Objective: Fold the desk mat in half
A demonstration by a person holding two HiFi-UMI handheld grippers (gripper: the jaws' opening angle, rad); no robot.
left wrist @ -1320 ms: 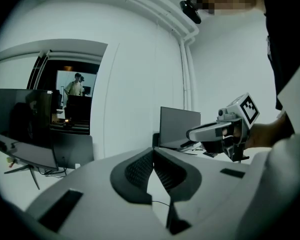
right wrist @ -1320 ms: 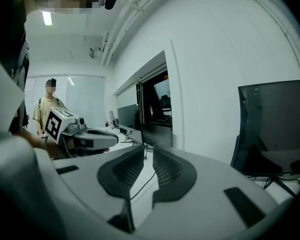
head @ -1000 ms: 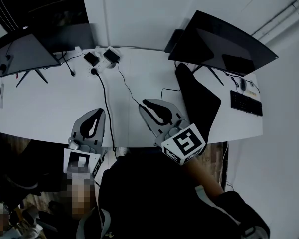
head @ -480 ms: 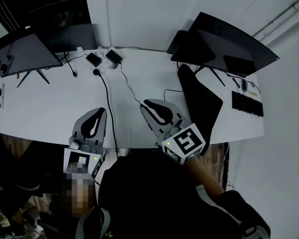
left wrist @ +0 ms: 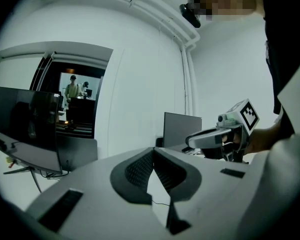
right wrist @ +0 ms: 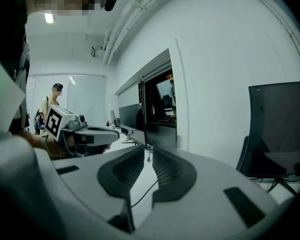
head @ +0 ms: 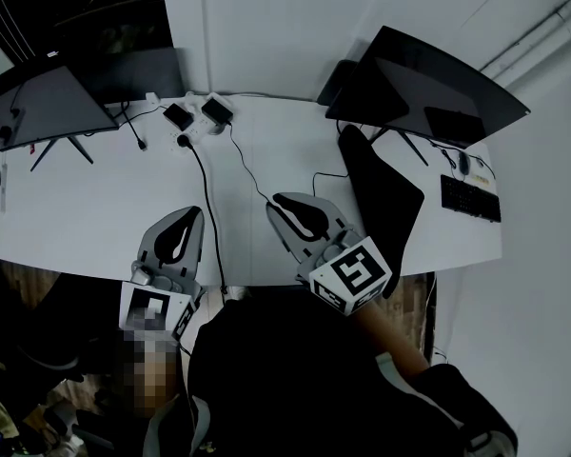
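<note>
The desk mat (head: 381, 193) is a dark, long, uneven-edged sheet lying slantwise at the right end of the white counter (head: 95, 208). Its far tip sits under the right monitor (head: 428, 84) by the back edge, and its near end reaches the front edge and seems to hang over it; neither claw touches it. Nothing has shifted since a second ago: the mat lies as it did, and both claws hover at the same spots over the front edge. The left claw (head: 186, 215) has its tips together on nothing (left wrist: 152, 154), and the right claw (head: 284, 201) is closed to a sliver, also empty (right wrist: 149, 151). A black cable (head: 205, 188) runs from adapters (head: 195, 112) at the back edge to the front edge, between the claws. A second monitor (head: 43, 103) stands at the left end, and a white wall (head: 266, 27) rises behind the counter.
</note>
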